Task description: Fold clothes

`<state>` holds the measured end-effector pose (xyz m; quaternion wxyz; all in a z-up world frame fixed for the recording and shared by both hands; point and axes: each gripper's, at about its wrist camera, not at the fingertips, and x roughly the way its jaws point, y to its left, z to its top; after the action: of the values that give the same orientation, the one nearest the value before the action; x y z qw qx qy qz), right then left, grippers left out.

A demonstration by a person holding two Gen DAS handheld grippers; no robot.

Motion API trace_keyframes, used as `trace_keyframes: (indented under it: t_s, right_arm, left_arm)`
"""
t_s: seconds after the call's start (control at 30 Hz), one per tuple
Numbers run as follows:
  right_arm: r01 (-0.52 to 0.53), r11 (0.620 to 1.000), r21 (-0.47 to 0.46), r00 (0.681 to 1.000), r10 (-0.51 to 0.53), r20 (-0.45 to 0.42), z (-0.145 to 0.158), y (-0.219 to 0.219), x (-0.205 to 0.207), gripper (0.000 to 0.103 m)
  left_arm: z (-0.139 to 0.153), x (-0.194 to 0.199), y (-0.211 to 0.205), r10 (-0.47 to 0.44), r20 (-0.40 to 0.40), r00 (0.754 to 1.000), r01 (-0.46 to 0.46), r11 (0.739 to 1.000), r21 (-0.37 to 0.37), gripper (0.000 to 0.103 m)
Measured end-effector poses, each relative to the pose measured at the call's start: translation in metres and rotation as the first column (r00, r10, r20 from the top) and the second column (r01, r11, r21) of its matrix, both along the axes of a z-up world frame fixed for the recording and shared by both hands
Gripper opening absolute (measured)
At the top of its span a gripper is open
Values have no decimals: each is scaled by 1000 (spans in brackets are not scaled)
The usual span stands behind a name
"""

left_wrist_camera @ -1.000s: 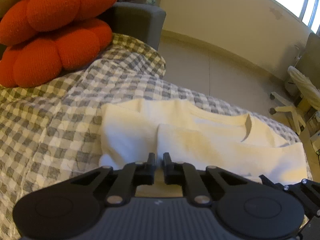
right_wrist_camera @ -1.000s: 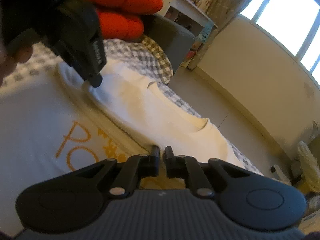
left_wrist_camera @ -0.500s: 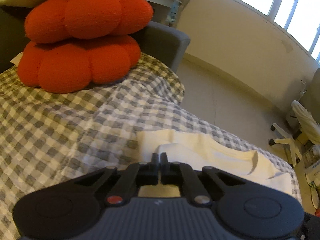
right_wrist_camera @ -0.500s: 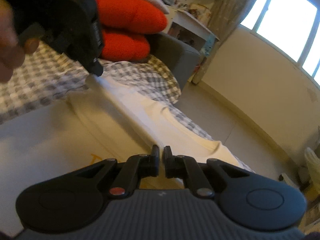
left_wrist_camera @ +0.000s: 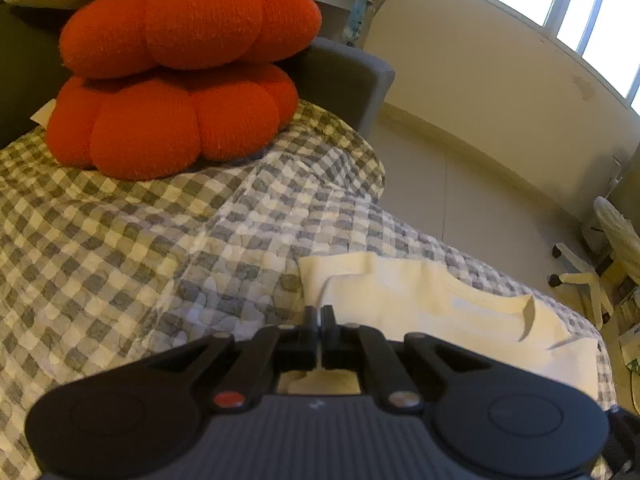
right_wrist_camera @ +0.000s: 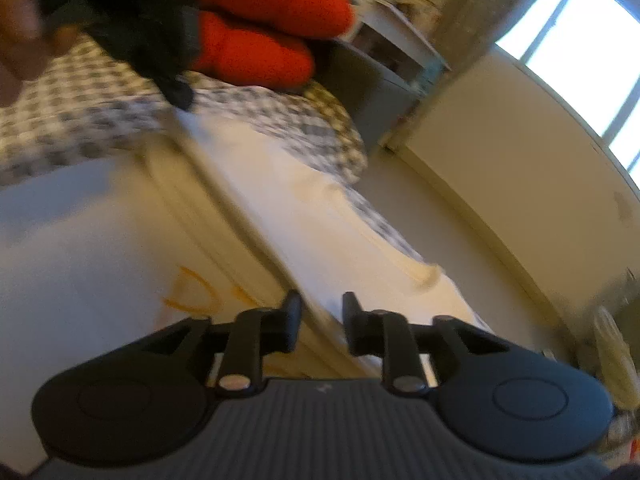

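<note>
Left gripper: jaws pressed together with only a slit between them, tips at the near-left corner of the shirt; whether cloth is pinched cannot be told. Right gripper: jaws spread, held over a fold edge, nothing gripped. Shirt is laid cream and partly folded on the checked blanket, collar toward the floor side. Red cushions are stacked beyond it. Right view is motion-blurred.

Orange print shows on the white shirt in the right wrist view (blurred, partly hidden by a fold), but no letter can be read.
</note>
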<state>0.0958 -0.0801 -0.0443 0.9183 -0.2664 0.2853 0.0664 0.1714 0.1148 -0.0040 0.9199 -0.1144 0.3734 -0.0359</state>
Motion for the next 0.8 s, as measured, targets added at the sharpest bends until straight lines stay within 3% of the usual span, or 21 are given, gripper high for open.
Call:
trace_keyframes:
  t_s: [0.17, 0.27, 0.37, 0.57, 0.67, 0.8]
  right_arm:
    - [152, 987, 58, 988, -150, -37, 4, -57, -9, 26]
    - [256, 965, 61, 966, -254, -48, 2, -88, -13, 26]
    - [355, 926, 129, 934, -346, -86, -1, -110, -13, 27]
    - [427, 883, 195, 903, -403, -151, 1, -119, -14, 28]
    - [470, 829, 305, 882, -424, -207, 2, -136, -12, 28]
    - [528, 697, 485, 849, -434, -300, 1, -167, -12, 32]
  left_arm:
    - [-2, -1, 4, 20, -10, 1000, -20, 1000, -12, 1]
    - [-1, -1, 3, 27, -7, 1000, -27, 999, -18, 1]
    - [3, -3, 0, 25, 11, 1000, -25, 1000, -15, 1]
    - [3, -3, -1, 30, 14, 999, -29, 999, -12, 1]
    - [0, -4, 0, 25, 13, 1000, -25, 1000, -3, 1]
    - [-10, -2, -2, 14, -26, 1000, -13, 1000, 26, 1]
